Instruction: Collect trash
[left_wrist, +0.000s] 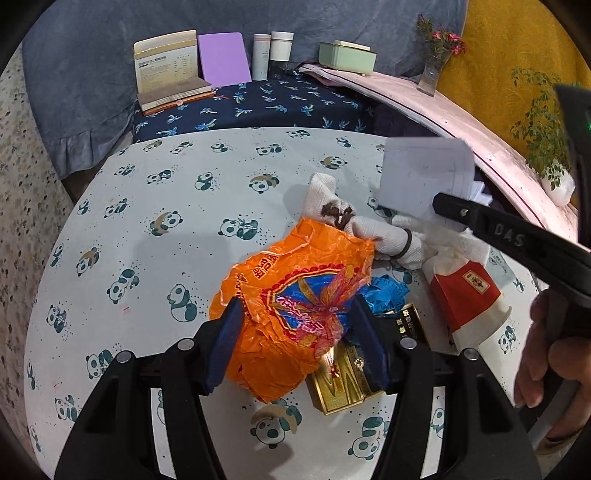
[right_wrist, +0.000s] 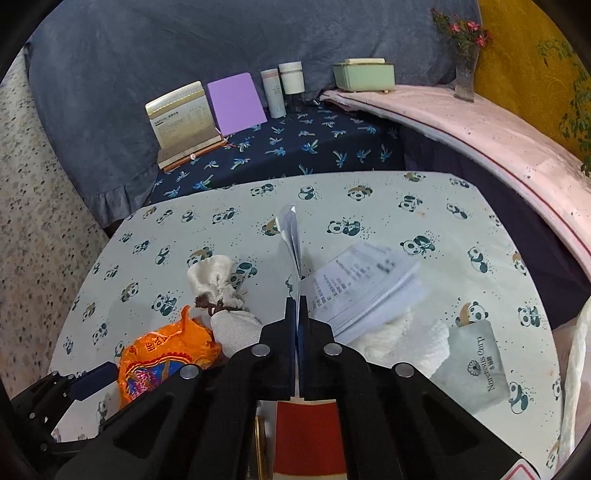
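Left tool (left_wrist: 295, 332) grips a crumpled orange snack wrapper (left_wrist: 291, 295), its blue pads pressed into the wrapper's two sides, at 6 o'clock of the left wrist view. Right tool (right_wrist: 297, 306) is pinched nearly closed on a white sheet of paper (right_wrist: 291, 236), which stands edge-on and rises from the fingertips toward 12 o'clock; in the left wrist view the same sheet (left_wrist: 424, 173) hangs from the tool's black finger at 2 o'clock.

Beneath both lies the panda-print tabletop (left_wrist: 147, 229), the largest surface. On it, at 3 o'clock of the right tool, rests a stack of printed papers (right_wrist: 365, 284) lying on a white towel (right_wrist: 402, 339), with a grey Narcissus Carp pouch (right_wrist: 476, 365) just beside the towel at 4 o'clock. A white cloth tied with brown cord (left_wrist: 343, 214) sits at 12 o'clock of the wrapper, touching it. A red and white paper cup (left_wrist: 465, 295) lies tipped at 3 o'clock of the wrapper. A gold box (left_wrist: 340, 384) rests partly under the wrapper at 5 o'clock, and crumpled blue plastic (left_wrist: 388, 291) sits between the wrapper and the cup.
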